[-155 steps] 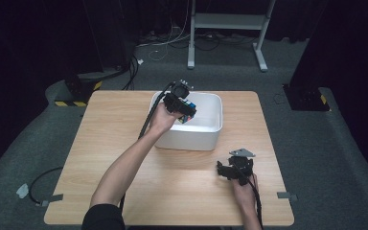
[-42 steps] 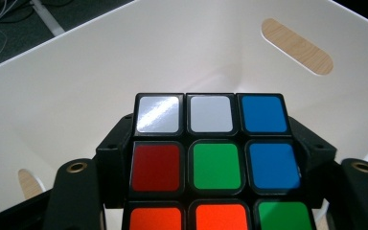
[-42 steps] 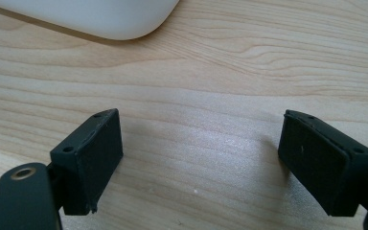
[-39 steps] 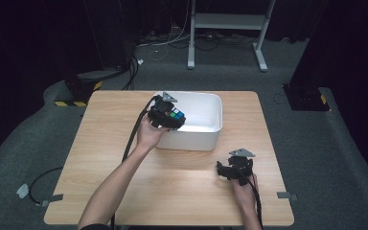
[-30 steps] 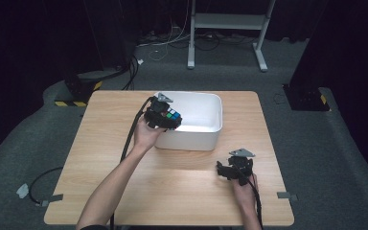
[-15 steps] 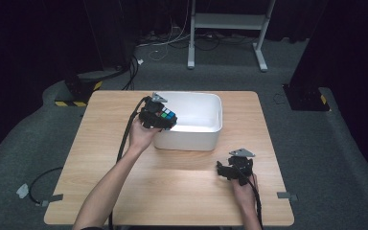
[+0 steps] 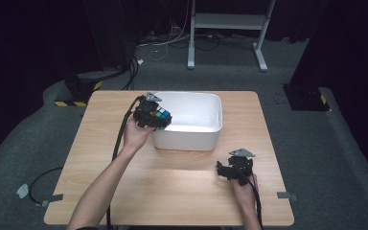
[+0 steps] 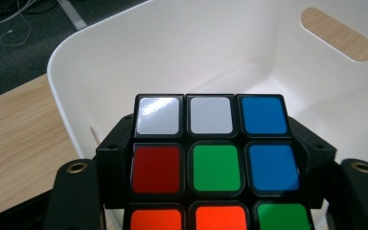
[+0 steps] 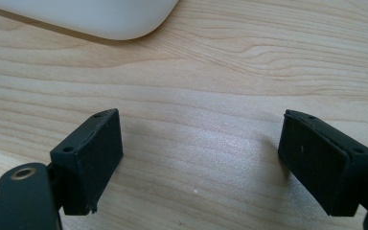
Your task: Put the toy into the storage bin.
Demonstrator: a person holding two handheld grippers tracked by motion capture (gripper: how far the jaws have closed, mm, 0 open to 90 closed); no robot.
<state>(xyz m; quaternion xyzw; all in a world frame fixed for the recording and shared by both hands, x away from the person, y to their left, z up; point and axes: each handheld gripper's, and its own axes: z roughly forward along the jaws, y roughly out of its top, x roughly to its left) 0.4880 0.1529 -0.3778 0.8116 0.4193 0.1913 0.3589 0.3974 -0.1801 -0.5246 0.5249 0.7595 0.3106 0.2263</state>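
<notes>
My left gripper (image 7: 159, 119) is shut on a colour puzzle cube (image 7: 161, 115) and holds it above the left rim of the white tub (image 7: 206, 130). In the left gripper view the cube (image 8: 211, 160) shows white, blue, red, green and orange squares between the two black jaws, with the tub's bare inside (image 8: 249, 67) beyond it. My right gripper (image 7: 224, 168) rests low over the table near the front right, open. In the right gripper view its jaws stand wide apart over bare wood, the gripper (image 9: 201, 158) holding nothing, and a corner of the tub (image 9: 100, 17) lies ahead.
The tub stands on a wooden table (image 7: 100, 158) and has an oval handle slot (image 8: 338, 40) in its far wall. Cables (image 7: 120, 139) trail from both grippers. Dark floor, a yellow-black striped block (image 7: 76, 91) and a grey stand (image 7: 230, 28) lie beyond the table.
My left gripper has carried the cube from over the tub's middle leftward to its left rim. The right gripper has stayed where it was.
</notes>
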